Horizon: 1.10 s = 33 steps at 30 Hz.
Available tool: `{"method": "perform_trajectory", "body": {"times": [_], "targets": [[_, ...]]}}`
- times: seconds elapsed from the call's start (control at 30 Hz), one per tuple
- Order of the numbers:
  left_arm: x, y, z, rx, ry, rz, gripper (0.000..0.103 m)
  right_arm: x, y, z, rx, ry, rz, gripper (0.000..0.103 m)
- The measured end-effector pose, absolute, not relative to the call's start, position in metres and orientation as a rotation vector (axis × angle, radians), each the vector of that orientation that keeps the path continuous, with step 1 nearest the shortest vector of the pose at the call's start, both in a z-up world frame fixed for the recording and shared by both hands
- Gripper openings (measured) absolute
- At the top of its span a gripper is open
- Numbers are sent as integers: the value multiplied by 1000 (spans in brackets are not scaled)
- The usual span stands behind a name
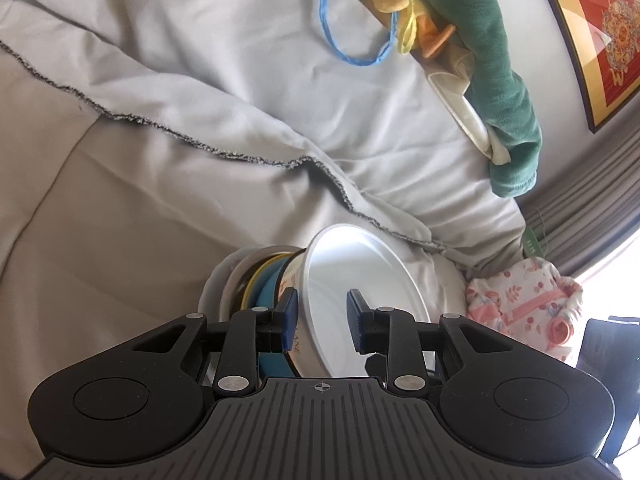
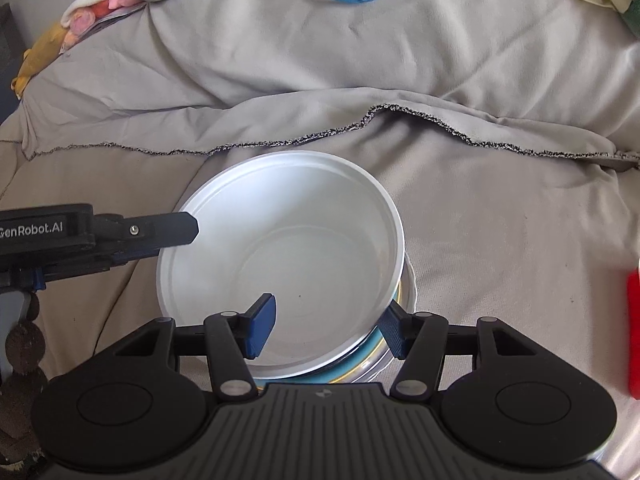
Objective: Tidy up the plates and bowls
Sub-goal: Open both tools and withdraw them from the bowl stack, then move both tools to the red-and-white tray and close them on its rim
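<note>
At lower centre, left tongs [image 1: 323, 320] and right tongs [image 2: 328, 328], each partly open, straddle the white bowl's [image 2: 280, 256] rim atop nested bowls [image 1: 268, 292] on the bed [image 2: 500, 220]; advisable: lower evenly, release together.

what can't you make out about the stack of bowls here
- Dishes under the white bowl: right wrist view, it covers them; only blue and yellow rims peek out.
- Bowl's printed lettering: left wrist view, left gripper blocks most.
- Red object: right wrist view, cut off by the edge.
</note>
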<state>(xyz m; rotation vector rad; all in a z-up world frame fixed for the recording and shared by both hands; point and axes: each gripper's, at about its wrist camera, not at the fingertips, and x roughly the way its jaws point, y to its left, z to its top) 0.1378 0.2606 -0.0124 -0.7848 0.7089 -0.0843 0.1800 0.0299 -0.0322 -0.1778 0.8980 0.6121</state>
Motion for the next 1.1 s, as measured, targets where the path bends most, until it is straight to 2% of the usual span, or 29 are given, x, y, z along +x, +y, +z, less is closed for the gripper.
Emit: {"method": "perform_trajectory", "body": {"times": [0.27, 0.7, 0.93, 1.1], "targets": [[138, 260, -13, -780, 715, -73, 29, 182, 29, -30, -170, 894, 599, 48], [129, 257, 4, -759, 663, -16, 29, 182, 13, -18, -133, 855, 608, 47], [123, 231, 35, -745, 596, 16, 29, 186, -47, 8, -20, 761, 608, 47], [135, 193, 43, -671, 672, 30, 29, 199, -103, 4, 79, 756, 554, 48]]}}
